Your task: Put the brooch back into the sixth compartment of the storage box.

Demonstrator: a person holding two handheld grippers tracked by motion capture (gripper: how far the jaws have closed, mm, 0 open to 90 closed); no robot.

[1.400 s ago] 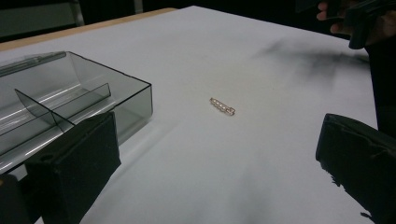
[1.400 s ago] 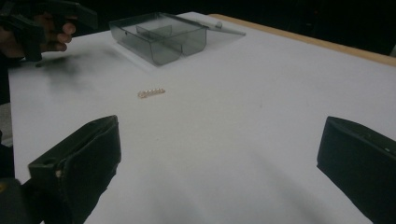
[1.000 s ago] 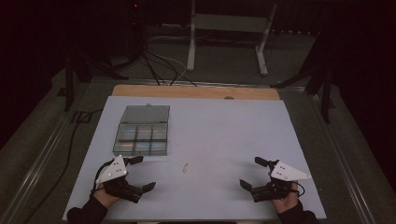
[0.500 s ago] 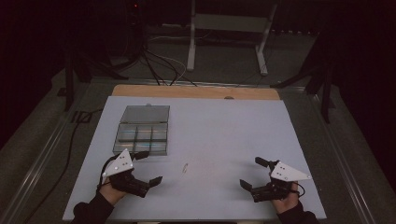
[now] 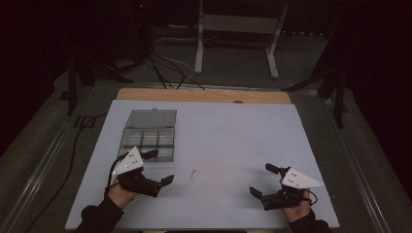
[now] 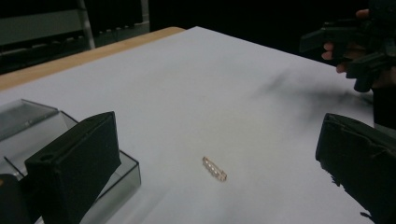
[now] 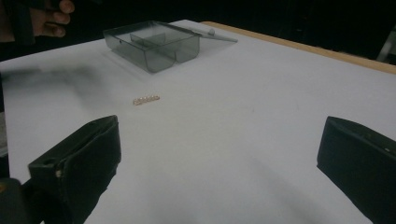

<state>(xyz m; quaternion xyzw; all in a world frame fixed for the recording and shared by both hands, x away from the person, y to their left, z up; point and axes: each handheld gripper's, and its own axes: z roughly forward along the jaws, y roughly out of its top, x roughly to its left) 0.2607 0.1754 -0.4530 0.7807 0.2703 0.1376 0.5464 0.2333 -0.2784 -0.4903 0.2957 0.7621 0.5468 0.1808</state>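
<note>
- The desk [image 5: 233, 141] is covered by a pale sheet, with a strip of bare wood along its far edge.
- A clear plastic compartment box [image 5: 149, 136] sits on the left half of the desk, its lid open and lying flat on the far side; dividers split the near part into small cells.
- The left gripper [image 5: 155, 167] is held in a hand at the near left, just near of the box and angled to the right. Its jaws stand wide apart with nothing between them; in the left gripper view one jaw overlaps the near corner of the box.
- The right gripper [image 5: 265, 182] is held at the near right, well apart from the left one, pointing left. Its jaws also gape open and hold nothing.
- A small beaded clasp-like piece [image 6: 214, 169], pale gold with a row of tiny studs, lies flat on the sheet just to the right of the left gripper, near of the box, untouched by either gripper.
</note>
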